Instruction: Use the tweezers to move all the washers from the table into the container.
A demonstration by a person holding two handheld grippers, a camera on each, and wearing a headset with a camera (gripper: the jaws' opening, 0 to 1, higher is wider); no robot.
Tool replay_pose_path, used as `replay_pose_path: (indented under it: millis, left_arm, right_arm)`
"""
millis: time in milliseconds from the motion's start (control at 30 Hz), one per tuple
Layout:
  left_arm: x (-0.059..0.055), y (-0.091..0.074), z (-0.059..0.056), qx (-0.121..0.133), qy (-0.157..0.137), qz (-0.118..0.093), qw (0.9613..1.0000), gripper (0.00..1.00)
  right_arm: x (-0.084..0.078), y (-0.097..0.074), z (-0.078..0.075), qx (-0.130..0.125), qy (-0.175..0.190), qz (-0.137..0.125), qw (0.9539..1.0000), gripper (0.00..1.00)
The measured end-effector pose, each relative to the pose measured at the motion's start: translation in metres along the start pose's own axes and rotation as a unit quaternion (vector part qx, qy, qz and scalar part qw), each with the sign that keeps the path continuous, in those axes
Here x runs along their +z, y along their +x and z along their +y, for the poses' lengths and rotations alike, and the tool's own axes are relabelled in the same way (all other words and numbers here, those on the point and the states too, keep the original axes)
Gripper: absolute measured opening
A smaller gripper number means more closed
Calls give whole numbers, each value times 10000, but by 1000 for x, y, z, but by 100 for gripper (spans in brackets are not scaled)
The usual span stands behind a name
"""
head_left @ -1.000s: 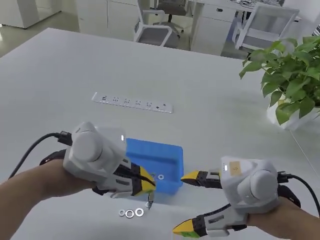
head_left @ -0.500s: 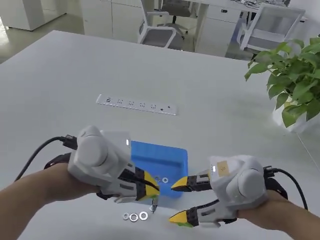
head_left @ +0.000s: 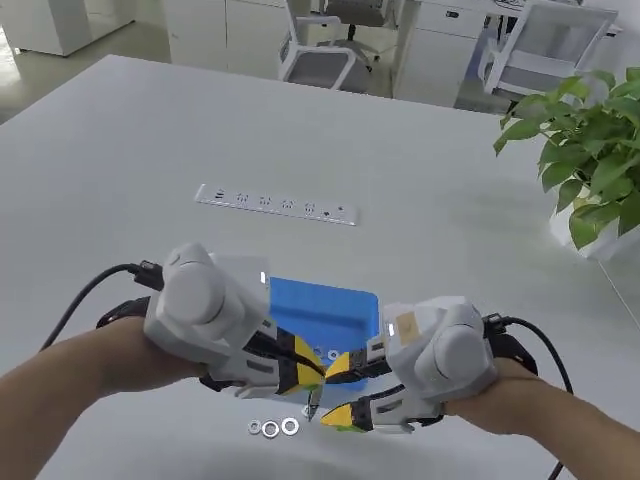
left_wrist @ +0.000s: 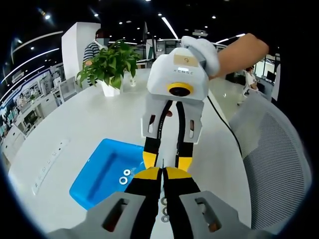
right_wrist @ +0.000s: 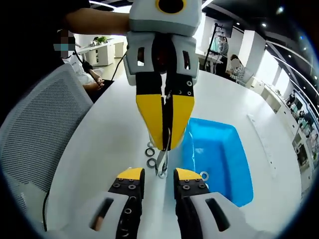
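My left gripper (head_left: 310, 374) is shut on thin metal tweezers (head_left: 313, 400), which point down at the table just in front of the blue container (head_left: 345, 305). Three washers (head_left: 271, 429) lie in a row on the table left of the tweezers' tip. Two washers (left_wrist: 124, 176) lie inside the container (left_wrist: 102, 174). My right gripper (head_left: 341, 390) faces the left one, open, one jaw on each side of the tweezers. In the right gripper view the tweezers (right_wrist: 162, 160) hang from the left gripper (right_wrist: 165, 146) above the table washers (right_wrist: 151, 156), just beyond my right gripper (right_wrist: 159, 175).
A white power strip (head_left: 275, 205) lies on the table beyond the container. A potted plant (head_left: 590, 160) stands at the right edge of the table. Office chairs stand past the far edge. Black cables trail from both grippers.
My right gripper has moved left to the left gripper, and its jaws now flank the tweezers with a narrower gap. The left gripper, container and washers have stayed put.
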State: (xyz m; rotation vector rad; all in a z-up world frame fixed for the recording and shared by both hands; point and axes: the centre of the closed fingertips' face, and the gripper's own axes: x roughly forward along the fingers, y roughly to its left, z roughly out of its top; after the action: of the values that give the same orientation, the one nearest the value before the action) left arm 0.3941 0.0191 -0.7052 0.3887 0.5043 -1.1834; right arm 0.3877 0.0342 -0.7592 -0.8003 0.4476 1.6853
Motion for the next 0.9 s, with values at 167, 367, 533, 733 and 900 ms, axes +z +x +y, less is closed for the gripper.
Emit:
replay_pose_path:
  millis: [167, 367, 533, 733, 900]
  left_arm:
    - [0, 0, 1, -13, -14, 8, 10000, 6]
    - [0, 0, 2, -8, -31, 11, 10000, 6]
    - [0, 0, 2, 2, -45, 15, 10000, 6]
    - [0, 0, 1, -4, -43, 26, 10000, 6]
    - [0, 1, 1, 7, -40, 22, 10000, 6]
  right_arm:
    - [-1, 6, -2, 42, -94, 69, 9999, 18]
    - [-1, 9, -3, 84, -153, 139, 9998, 13]
    - [-3, 12, -1, 130, -201, 192, 9995, 11]
    - [-3, 12, -1, 127, -107, 176, 9997, 10]
    - [-4, 12, -1, 110, 10, 173, 9998, 9]
